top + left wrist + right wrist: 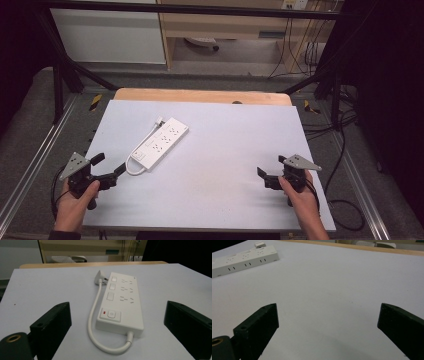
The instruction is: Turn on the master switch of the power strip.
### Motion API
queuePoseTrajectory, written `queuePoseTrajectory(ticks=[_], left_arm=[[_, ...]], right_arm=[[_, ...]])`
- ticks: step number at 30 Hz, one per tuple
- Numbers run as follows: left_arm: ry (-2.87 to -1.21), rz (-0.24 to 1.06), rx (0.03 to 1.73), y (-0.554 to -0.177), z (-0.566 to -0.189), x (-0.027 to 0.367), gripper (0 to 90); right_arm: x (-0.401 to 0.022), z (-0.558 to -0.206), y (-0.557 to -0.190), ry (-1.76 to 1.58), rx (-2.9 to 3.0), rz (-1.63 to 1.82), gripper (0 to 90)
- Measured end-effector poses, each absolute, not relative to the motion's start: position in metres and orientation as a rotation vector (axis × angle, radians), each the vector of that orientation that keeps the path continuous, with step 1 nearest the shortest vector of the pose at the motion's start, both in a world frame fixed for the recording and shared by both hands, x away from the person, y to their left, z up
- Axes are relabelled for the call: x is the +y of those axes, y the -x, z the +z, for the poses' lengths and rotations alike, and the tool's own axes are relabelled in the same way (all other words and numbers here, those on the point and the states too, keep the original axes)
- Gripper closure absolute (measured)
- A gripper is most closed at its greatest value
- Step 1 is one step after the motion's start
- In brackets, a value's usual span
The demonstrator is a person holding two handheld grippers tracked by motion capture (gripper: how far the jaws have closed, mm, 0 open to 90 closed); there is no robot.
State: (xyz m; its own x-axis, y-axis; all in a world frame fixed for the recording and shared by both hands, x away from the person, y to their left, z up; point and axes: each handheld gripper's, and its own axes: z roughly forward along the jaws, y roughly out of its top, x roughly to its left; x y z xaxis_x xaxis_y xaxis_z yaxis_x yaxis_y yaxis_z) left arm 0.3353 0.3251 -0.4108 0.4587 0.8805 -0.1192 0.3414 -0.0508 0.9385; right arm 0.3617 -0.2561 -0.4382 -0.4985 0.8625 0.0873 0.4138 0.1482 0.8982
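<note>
Two hands come in from the bottom edge of the high view, and each one holds a black gripper. On the left side is the left gripper (109, 168). Its jaws are spread wide, and nothing is between them. It sits at the left edge of the table and points at the power strip. On the right side is the right gripper (270, 172). Its jaws are spread wide too, with only bare table between them. It sits near the right edge of the table and points toward the middle. Each gripper has a grey three-cornered plate on top.

Biggest of all is the table (225, 145). It has a flat, pale grey top, and a strip of wood shows along its far edge.

Next comes the white power strip (161, 141). It lies flat on the left half of the table, turned at a slant. One end is close to the left gripper, but they do not touch. The right gripper is well apart from it. From the left gripper view, the power strip (122, 305) lies straight ahead between the two jaws. It has rows of plug holes and a switch with a small red mark near the close end.

Smaller is its white cord (93, 322). It loops out from the close end and runs along one side. At the far end sits the plug (99, 277).
</note>
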Motion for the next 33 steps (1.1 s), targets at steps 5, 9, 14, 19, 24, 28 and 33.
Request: queuePoseTrajectory(ticks=[5, 9, 14, 19, 24, 28, 33], left_arm=[[-1.627, 0.623, 1.06, -0.334, -0.408, 0.321, 7.2], [-1.618, 0.625, 1.049, -0.333, -0.406, 0.318, 7.2], [-1.607, 0.631, 1.042, -0.333, -0.403, 0.315, 7.1], [-1.601, 0.641, 1.036, -0.336, -0.398, 0.311, 7.0], [-1.606, 0.647, 1.029, -0.339, -0.393, 0.307, 6.9], [-1.609, 0.642, 1.025, -0.342, -0.39, 0.304, 6.9], [-1.598, 0.632, 1.029, -0.348, -0.386, 0.303, 7.1]], right_arm=[[-0.255, -0.438, -0.361, -1.21, 1.976, 1.307, 3.7], [-0.255, -0.438, -0.361, -1.21, 1.975, 1.303, 3.5], [-0.255, -0.437, -0.36, -1.217, 1.968, 1.299, 3.4], [-0.256, -0.436, -0.36, -1.22, 1.964, 1.297, 3.4], [-0.257, -0.436, -0.36, -1.221, 1.957, 1.296, 3.6], [-0.257, -0.435, -0.36, -1.224, 1.952, 1.295, 3.7], [-0.258, -0.434, -0.36, -1.222, 1.948, 1.298, 3.7]])
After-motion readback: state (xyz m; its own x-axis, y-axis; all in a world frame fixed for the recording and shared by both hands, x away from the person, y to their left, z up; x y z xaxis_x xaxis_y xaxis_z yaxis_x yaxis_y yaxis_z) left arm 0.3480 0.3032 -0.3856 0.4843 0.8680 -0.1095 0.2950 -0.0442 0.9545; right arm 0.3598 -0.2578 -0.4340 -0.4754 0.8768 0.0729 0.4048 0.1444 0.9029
